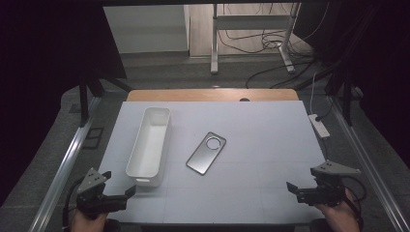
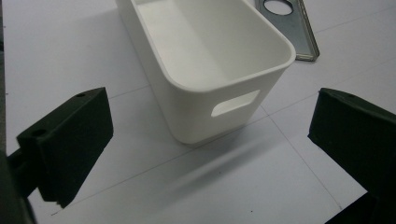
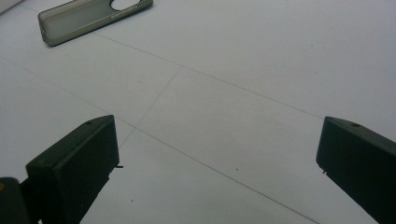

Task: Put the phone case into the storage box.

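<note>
The white sheet on the table gives both tools a flat, bare working ground. The long white bin stands upright just ahead of the left gripper, its handle slot facing the wide-spread, empty jaws, probably as a receptacle. The grey phone case lies flat, well ahead and left of the right gripper, whose jaws gape fully and hold nothing.

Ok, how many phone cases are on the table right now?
1. The phone case lies flat on the white table, right of the white bin. The bin looks empty, so nothing seems hidden in it.
</note>
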Available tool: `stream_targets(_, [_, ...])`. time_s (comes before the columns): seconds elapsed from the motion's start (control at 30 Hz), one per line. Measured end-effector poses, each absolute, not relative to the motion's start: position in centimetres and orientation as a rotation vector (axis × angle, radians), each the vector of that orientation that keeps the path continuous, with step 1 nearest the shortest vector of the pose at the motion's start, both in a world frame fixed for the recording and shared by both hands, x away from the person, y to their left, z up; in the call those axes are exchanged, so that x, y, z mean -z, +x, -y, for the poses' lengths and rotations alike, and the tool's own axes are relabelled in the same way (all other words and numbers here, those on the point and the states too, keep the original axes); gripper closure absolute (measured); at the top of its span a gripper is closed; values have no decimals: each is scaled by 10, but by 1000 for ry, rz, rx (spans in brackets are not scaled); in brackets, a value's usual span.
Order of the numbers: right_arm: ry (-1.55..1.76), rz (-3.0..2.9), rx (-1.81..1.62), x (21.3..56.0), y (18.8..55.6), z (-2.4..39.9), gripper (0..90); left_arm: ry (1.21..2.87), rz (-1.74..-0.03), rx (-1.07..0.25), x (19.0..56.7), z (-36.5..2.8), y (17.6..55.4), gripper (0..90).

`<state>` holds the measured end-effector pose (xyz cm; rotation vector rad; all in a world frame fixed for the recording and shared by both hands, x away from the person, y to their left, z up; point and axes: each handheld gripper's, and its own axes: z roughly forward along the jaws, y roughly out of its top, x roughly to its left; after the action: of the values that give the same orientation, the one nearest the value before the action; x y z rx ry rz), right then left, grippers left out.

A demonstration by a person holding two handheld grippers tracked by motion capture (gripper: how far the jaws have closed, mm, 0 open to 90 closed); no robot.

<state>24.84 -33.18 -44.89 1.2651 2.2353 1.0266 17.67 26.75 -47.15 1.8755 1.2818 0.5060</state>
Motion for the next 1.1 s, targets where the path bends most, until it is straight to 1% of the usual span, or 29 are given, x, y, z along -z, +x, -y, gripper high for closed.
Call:
stream_targets(0.37, [1254,-2261,-1033,449,252,329,0,1901,-1267,-523,471,-265,176,7])
stream_targets(1.1, [1144,-2327,-1080,448,273,311,0,1910,-1258,-540,471,-263,175,9])
